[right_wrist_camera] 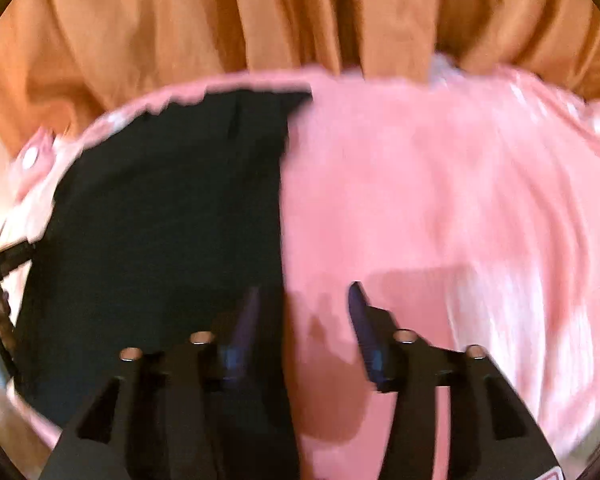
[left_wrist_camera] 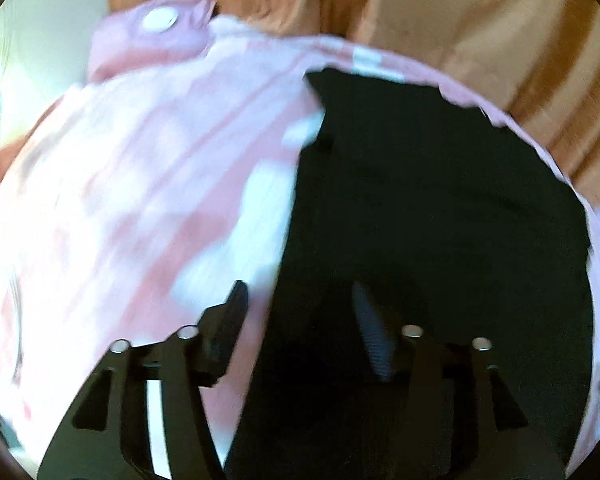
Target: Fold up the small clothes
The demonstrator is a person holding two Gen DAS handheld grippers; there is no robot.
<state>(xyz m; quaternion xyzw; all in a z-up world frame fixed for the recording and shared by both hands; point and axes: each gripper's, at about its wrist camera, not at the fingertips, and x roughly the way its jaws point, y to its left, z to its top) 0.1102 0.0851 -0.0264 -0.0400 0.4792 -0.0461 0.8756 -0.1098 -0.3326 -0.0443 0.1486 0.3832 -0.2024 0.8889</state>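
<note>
- Our left hand-held gripper (left_wrist_camera: pixel 300 296) was matte black, with angular frame arms cut by triangular openings.
- Four silver round pin heads sat along its linkage, and a white strip showed inside the left arm.
- One finger pad (left_wrist_camera: pixel 372 336) was ribbed, dark bluish.
- Our right hand-held gripper (right_wrist_camera: pixel 304 300) looked alike: black frame, four metallic pin heads, ribbed blue-violet fingers (right_wrist_camera: pixel 364 328).

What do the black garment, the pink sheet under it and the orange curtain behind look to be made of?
Black garment: matte fabric, probably cotton; lies flat, no sheen. Pink sheet: thin woven cloth with pale blotches, softly wrinkled. Orange curtain: heavier drape, hanging in deep folds. Blur hides any weave.
</note>
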